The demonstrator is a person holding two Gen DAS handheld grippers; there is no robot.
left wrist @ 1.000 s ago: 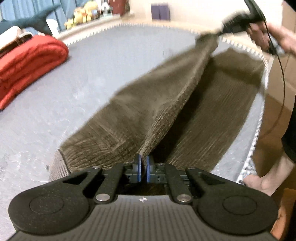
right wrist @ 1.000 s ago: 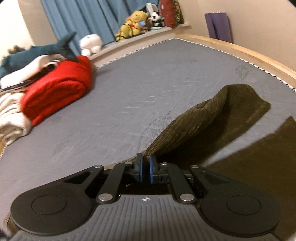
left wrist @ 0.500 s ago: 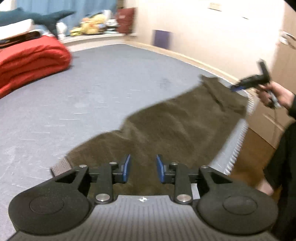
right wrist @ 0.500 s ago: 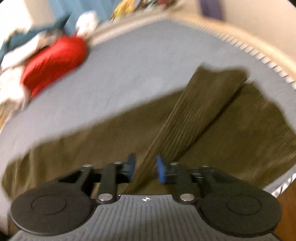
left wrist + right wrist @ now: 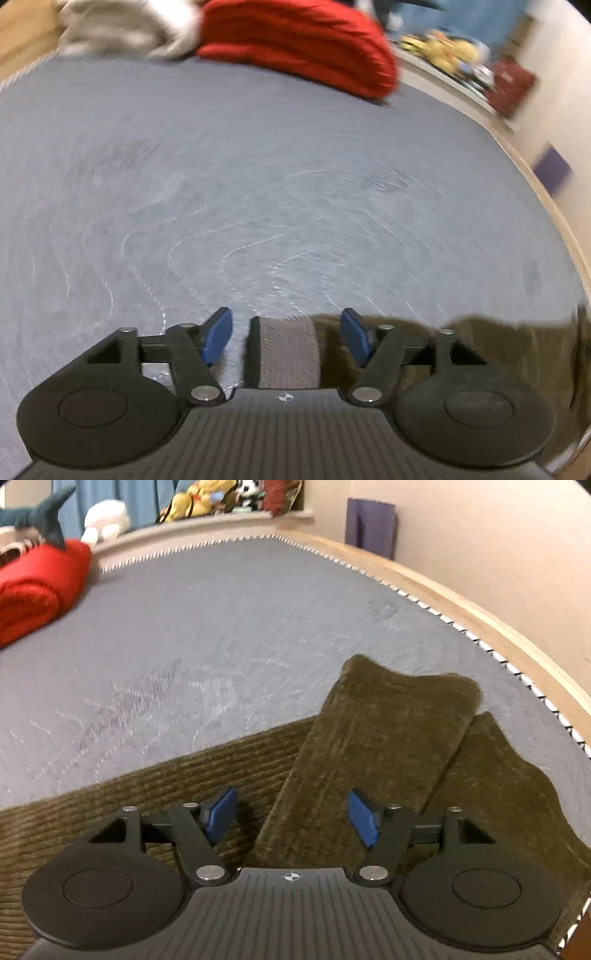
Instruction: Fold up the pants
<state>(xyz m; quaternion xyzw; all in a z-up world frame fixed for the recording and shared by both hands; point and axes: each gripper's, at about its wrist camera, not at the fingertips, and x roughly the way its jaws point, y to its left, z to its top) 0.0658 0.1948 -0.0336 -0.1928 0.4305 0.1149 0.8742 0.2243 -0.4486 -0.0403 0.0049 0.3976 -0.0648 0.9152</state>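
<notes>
Olive-brown corduroy pants (image 5: 373, 746) lie flat on the grey bed (image 5: 207, 627), one leg folded over the other near the right edge. My right gripper (image 5: 291, 818) hovers just above the leg ends; its jaws are opening and the blue pads (image 5: 364, 821) touch nothing. In the left wrist view the waistband end of the pants (image 5: 288, 350) sits below the left gripper (image 5: 286, 338), with more brown cloth at the lower right. Its jaws are opening too, and the pads (image 5: 218, 336) stand apart from the cloth.
A folded red blanket (image 5: 303, 40) and pale bedding (image 5: 125, 26) lie at the far side of the bed. Plush toys (image 5: 199, 502) line a ledge by the blue curtain. A wooden frame (image 5: 480, 605) borders the bed's right edge by the wall.
Both grippers let go of the pants and spread their jaws. The lifted leg dropped flat onto the other. The left view rolled and swung away from the pants toward the red blanket.
</notes>
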